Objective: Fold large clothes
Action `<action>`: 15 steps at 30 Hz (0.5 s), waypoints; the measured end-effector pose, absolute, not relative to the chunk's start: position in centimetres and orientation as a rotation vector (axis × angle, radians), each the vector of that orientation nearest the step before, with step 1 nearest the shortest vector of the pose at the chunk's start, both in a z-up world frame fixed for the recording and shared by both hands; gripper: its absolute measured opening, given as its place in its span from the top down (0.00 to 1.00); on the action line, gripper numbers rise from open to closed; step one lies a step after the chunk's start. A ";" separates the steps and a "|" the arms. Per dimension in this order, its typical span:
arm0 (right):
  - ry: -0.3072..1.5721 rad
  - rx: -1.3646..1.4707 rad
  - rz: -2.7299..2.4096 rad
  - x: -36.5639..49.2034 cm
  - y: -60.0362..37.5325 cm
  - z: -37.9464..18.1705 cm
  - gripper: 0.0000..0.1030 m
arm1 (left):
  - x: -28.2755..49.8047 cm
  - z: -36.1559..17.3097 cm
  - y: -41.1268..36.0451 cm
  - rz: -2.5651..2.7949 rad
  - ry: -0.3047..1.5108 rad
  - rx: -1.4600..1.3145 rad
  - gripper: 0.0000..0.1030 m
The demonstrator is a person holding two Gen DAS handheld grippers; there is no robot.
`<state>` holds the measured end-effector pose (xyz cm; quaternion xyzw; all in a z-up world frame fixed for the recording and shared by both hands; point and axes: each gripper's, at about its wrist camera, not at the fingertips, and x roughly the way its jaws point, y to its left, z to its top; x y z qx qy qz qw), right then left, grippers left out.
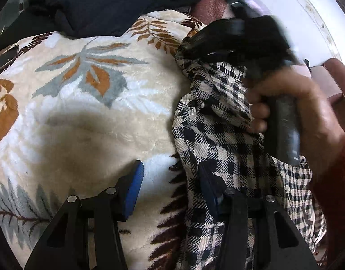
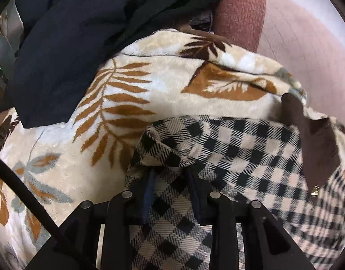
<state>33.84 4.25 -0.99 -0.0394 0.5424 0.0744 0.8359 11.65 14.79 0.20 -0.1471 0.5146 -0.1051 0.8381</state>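
Covering most of both frames, a fluffy cream blanket (image 1: 87, 103) with orange and grey leaves lies spread out. A dark navy cloth (image 2: 66, 45) sits at the upper left of it. The black-and-cream checked garment (image 2: 251, 153) lies bunched on the blanket, at the right side of the left wrist frame and lower middle of the right wrist frame. The right gripper (image 2: 172, 186) pinches a fold of it between its fingers. The left gripper (image 1: 170, 193) has its fingers spread; one blue pad (image 1: 133, 191) hangs over the blanket, the other touches the garment's edge. A hand (image 1: 307, 112) holds a black handle at the right.
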 end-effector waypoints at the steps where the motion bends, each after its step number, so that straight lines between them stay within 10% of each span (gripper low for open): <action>1: 1.110 -0.049 0.161 32.9 3.4 0.4 0.69 | 11.5 0.2 14.9 -0.227 1.091 -0.316 0.52; 12: 1.120 -0.033 0.138 12.2 -11.2 4.0 0.67 | 8.4 0.2 13.9 -0.255 1.116 -0.236 0.48; 15: 1.191 -0.020 0.105 7.2 -14.5 1.9 0.67 | 7.2 0.4 13.1 -0.252 1.137 -0.198 0.65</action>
